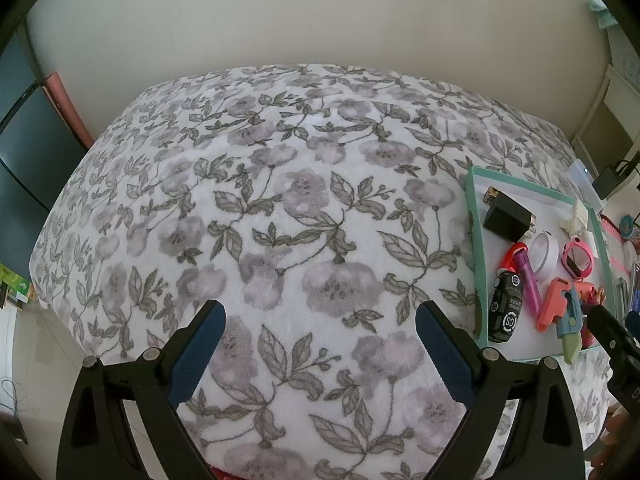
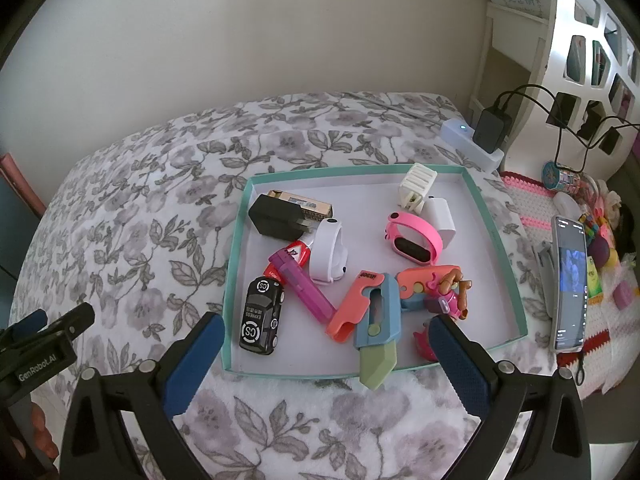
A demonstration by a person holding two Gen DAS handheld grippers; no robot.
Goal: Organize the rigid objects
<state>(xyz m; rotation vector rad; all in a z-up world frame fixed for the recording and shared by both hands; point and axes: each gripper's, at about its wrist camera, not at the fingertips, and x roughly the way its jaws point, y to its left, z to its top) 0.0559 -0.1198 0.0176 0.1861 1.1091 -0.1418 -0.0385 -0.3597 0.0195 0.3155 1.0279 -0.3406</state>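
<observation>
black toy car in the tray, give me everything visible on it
The black toy car is small, glossy and looks like hard plastic or die-cast. White ringed "CS" roundels sit on the bonnet and rear, and white "EXPRESS" lettering runs along its roof. It rests upright on its wheels in the near-left corner of the teal-rimmed tray, lengthwise along the left wall. Its far end meets the red item and the purple translucent stick lies close alongside; contact is unclear. Neither gripper touches it.

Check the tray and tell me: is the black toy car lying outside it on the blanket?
No, the black toy car lies inside the teal tray, near its front left corner, beside the purple stick.
</observation>
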